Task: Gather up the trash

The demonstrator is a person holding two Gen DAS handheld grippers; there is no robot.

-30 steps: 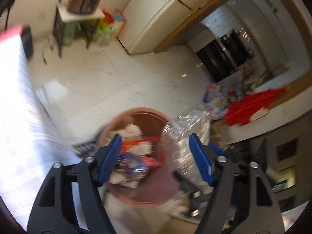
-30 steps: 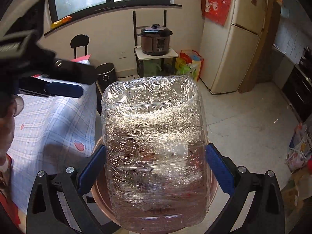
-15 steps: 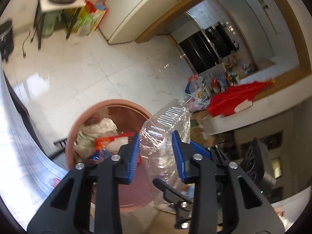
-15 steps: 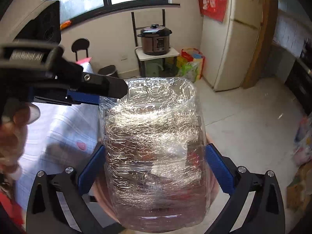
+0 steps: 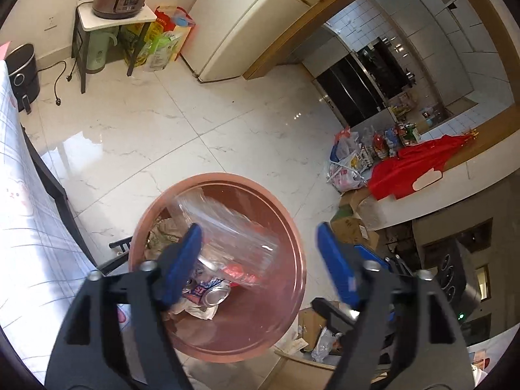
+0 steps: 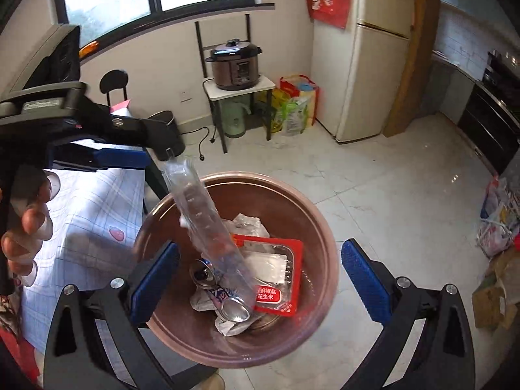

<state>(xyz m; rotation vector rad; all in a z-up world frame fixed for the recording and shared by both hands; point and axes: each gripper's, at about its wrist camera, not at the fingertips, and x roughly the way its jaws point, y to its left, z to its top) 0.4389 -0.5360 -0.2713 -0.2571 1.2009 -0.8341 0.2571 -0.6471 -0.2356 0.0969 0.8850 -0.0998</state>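
A pink round trash bin (image 5: 294,234) stands on the floor below both grippers; it also shows in the right wrist view (image 6: 325,227). A clear plastic container (image 5: 227,227) is falling into it, seen edge-on in the right wrist view (image 6: 201,214). In the bin lie crushed cans (image 6: 232,308), a red snack packet (image 6: 276,292) and crumpled paper (image 5: 162,230). My left gripper (image 5: 260,263) is open and empty above the bin. My right gripper (image 6: 256,279) is open and empty above the bin.
A table with a checked cloth (image 5: 22,214) is at the left, beside the bin. A fridge (image 6: 373,74), a pressure cooker on a stand (image 6: 235,65) and bags on the floor (image 5: 351,169) stand around. Cardboard boxes (image 5: 354,224) lie right of the bin.
My right gripper opened and let go of the clear container. My left gripper closed toward the container, then opened wide. The container dropped into the bin.
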